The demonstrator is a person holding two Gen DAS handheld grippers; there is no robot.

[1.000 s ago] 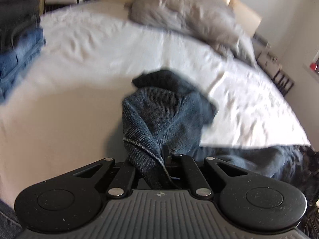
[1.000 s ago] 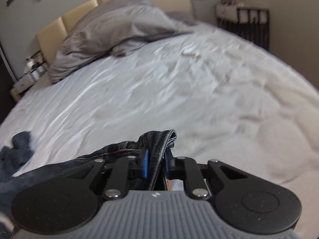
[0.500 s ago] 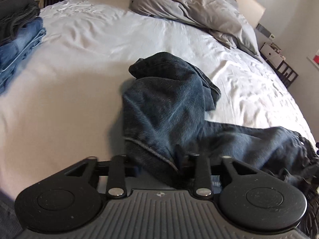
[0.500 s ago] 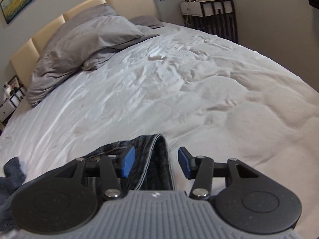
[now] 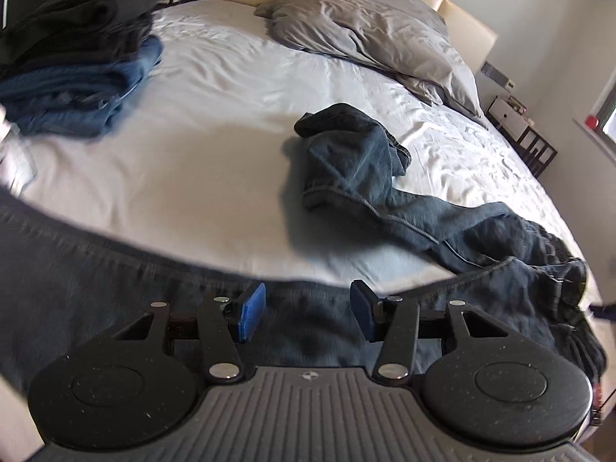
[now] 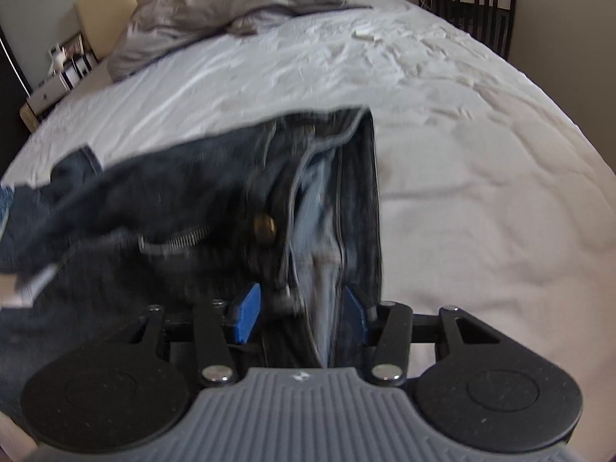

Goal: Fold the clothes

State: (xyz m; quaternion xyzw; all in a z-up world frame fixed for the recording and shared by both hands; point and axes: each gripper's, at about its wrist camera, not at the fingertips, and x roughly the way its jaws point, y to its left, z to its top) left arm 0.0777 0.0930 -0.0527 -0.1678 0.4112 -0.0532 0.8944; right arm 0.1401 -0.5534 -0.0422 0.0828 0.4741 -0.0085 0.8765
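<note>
A pair of dark blue jeans lies crumpled on the white bed, one leg bunched toward the pillows. A dark denim edge runs across the foreground under my left gripper, which stands open, its blue pads wide apart above the cloth. In the right wrist view the jeans' waist with its brass button and zipper hangs straight ahead. My right gripper is open, with the waist fabric lying between its spread fingers.
A stack of folded jeans and dark clothes sits on the bed's far left. Grey pillows lean on the cream headboard. Dark shelving stands at the bed's right, a nightstand at the left.
Both grippers went from shut on denim to open. The left one drew back from the bunched leg. The right one moved in over the waist, which now fills its gap.
</note>
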